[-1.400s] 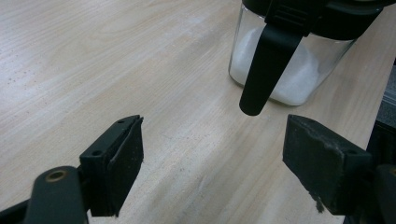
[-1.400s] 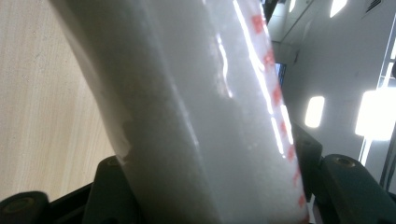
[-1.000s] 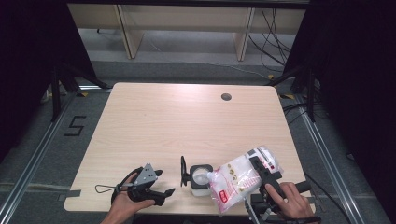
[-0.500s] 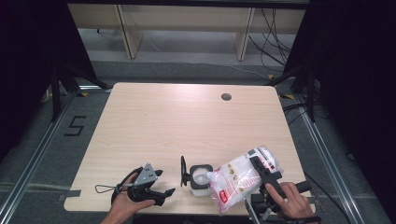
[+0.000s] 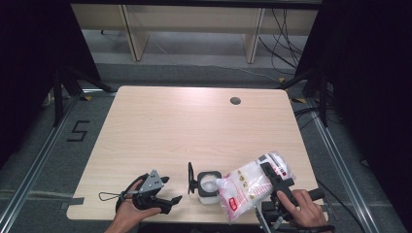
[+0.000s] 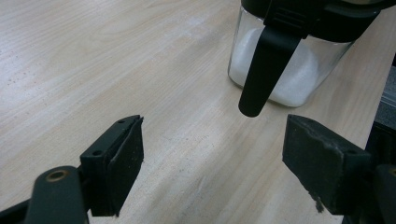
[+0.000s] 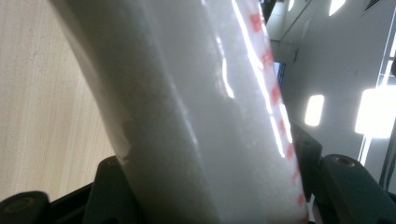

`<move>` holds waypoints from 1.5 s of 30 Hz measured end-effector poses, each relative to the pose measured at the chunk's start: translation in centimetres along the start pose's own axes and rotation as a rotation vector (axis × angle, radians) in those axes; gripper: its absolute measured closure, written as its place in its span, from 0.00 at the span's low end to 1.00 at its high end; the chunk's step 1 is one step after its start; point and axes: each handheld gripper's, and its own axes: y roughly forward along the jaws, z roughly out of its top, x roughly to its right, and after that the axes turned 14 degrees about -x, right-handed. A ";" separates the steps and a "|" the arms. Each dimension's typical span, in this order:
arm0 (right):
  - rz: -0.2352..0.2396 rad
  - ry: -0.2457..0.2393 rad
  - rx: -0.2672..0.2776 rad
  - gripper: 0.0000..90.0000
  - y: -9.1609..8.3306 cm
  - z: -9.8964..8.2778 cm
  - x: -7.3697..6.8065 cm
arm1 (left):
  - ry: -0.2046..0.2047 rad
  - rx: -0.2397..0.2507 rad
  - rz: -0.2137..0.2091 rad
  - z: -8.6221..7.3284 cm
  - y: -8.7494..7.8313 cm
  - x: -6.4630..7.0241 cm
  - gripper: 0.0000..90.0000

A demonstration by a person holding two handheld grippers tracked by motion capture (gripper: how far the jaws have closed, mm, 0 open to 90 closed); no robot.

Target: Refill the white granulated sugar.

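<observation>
Pouring from bag point(image 5: 252, 187) into jar point(image 5: 209, 184), near the bench's point(image 5: 194, 126) front edge. The right tongs point(image 5: 274, 177) clamp the tilted bag, its corner at the jar mouth; best kept low and steady over the opening. The left tongs point(image 5: 167, 191) rest open and empty beside the jar. The left gripper view adds the jar's white fill point(image 6: 299, 74) and hanging lid latch point(image 6: 264, 70); the right gripper view, the bag's granular contents point(image 7: 196, 121).

On the worktop point(image 5: 194, 126) near its front edge stands a jar point(image 5: 209, 184); the bag point(image 5: 248, 187) tilts over it from the right (corner at its mouth), left gripper point(image 5: 167, 191) lying left
</observation>
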 end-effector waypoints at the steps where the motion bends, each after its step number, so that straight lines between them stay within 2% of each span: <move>1: 0.000 0.023 0.002 0.51 0.0 0.1 -0.1 | 0.012 0.000 0.004 0.0 0.0 0.0 0.22; 2: -0.010 0.024 0.009 0.51 0.1 0.1 -0.2 | 0.014 0.000 0.003 0.0 0.0 -0.1 0.22; 6: 0.014 0.047 -0.001 0.51 0.1 0.1 -0.5 | 0.011 -0.001 0.004 0.0 0.0 0.0 0.22; 9: 0.009 0.030 0.005 0.51 0.1 0.0 -0.4 | 0.011 0.000 0.003 0.0 0.0 0.0 0.22; 11: 0.004 0.051 0.003 0.51 0.0 0.0 -0.5 | 0.009 -0.001 0.004 0.0 0.0 0.0 0.22; 13: 0.006 0.033 0.003 0.51 0.1 0.0 -0.4 | 0.015 -0.002 0.006 0.0 0.0 -0.1 0.23; 14: 0.008 -0.006 -0.008 0.51 0.0 0.0 0.0 | 0.011 -0.001 0.002 0.0 0.0 0.0 0.23; 17: 0.013 0.003 -0.011 0.51 0.0 0.0 -0.1 | 0.010 0.000 0.002 0.0 0.0 0.0 0.23; 19: -0.011 0.008 0.013 0.51 0.1 0.0 -0.2 | 0.011 0.000 0.002 0.0 0.0 -0.1 0.23; 21: 0.000 0.038 0.010 0.51 0.1 0.0 -0.4 | 0.005 0.000 0.004 0.0 0.0 0.0 0.23; 24: 0.007 0.038 0.003 0.51 0.0 0.0 -0.4 | 0.017 0.000 0.002 0.0 0.0 -0.1 0.23; 25: 0.006 -0.002 -0.003 0.51 0.0 0.0 -0.1 | 0.021 0.000 0.003 0.0 0.0 -0.1 0.23; 26: 0.006 -0.003 -0.005 0.51 0.0 0.0 -0.1 | 0.003 0.000 0.002 0.0 0.0 0.0 0.23; 29: 0.004 -0.004 -0.006 0.51 0.0 0.0 -0.1 | 0.011 0.003 0.000 0.0 0.0 -0.1 0.23; 30: 0.003 -0.005 -0.003 0.51 0.0 0.0 -0.1 | 0.001 0.003 0.001 0.0 0.0 0.0 0.23; 34: 0.017 0.022 -0.007 0.51 0.0 0.0 -0.3 | 0.000 0.004 0.000 0.0 0.0 0.0 0.23; 36: -0.012 -0.013 0.025 0.51 0.2 0.0 0.0 | 0.000 0.004 -0.001 0.0 0.0 0.0 0.23; 37: -0.002 0.038 0.005 0.51 0.1 0.0 -0.4 | 0.001 0.002 -0.001 0.0 0.0 0.0 0.23; 38: 0.005 0.038 0.005 0.51 0.1 0.0 -0.4 | 0.024 0.003 0.002 0.1 -0.1 -0.1 0.23; 40: 0.006 0.028 -0.009 0.51 0.0 -0.1 -0.3 | 0.026 0.006 0.004 0.0 -0.1 -0.1 0.23; 41: 0.009 0.030 -0.005 0.51 0.0 -0.1 -0.3 | -0.001 0.004 -0.001 0.0 0.0 0.0 0.23; 42: -0.012 0.051 0.017 0.51 0.2 -0.1 -0.4 | -0.001 0.004 0.000 0.0 0.0 0.0 0.23; 43: -0.012 0.053 0.017 0.51 0.2 -0.1 -0.4 | -0.001 0.005 0.000 0.0 0.0 0.0 0.23; 44: 0.019 0.079 -0.003 0.51 0.1 -0.1 -0.6 | -0.002 0.005 0.000 0.0 0.0 0.0 0.23; 45: 0.008 0.042 0.000 0.51 0.1 -0.1 -0.4 | 0.001 0.003 -0.003 0.0 0.0 0.0 0.23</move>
